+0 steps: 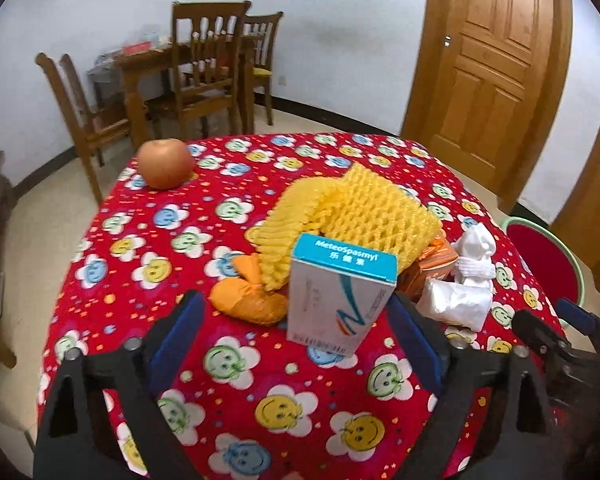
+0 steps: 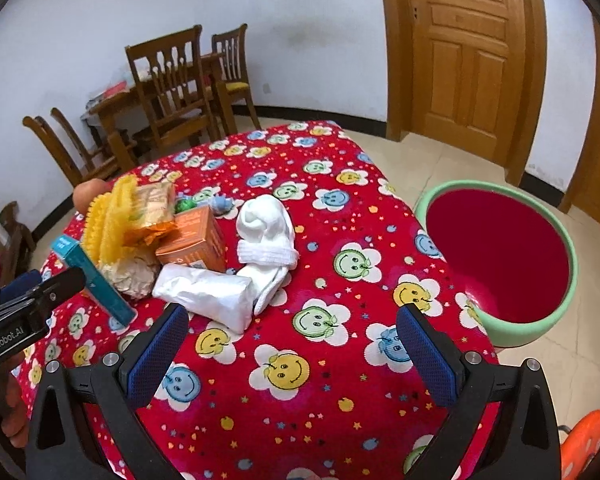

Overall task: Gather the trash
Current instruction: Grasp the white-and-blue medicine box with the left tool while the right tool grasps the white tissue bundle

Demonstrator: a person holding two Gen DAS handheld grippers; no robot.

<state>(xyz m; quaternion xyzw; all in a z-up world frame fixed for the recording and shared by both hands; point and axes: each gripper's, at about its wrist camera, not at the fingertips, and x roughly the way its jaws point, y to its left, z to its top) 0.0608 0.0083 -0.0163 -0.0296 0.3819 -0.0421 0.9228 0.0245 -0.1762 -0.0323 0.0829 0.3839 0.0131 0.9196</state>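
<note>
My left hand-held gripper (image 1: pixel 296 320) is standing wide open, holding nothing, approaching the upright medicine box (image 1: pixel 340 292), which an off-centre pad contact is risking toppling.

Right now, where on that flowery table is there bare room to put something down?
The near cloth between the right tongs and the white sock is bare, as is the far side behind the apple. It is crowded around the medicine box, yellow foam net and orange carton.

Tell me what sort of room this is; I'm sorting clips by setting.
Likely a home dining room: wooden chairs around a dining table, a panelled wooden door, and a smiley-flower tablecloth.
</note>
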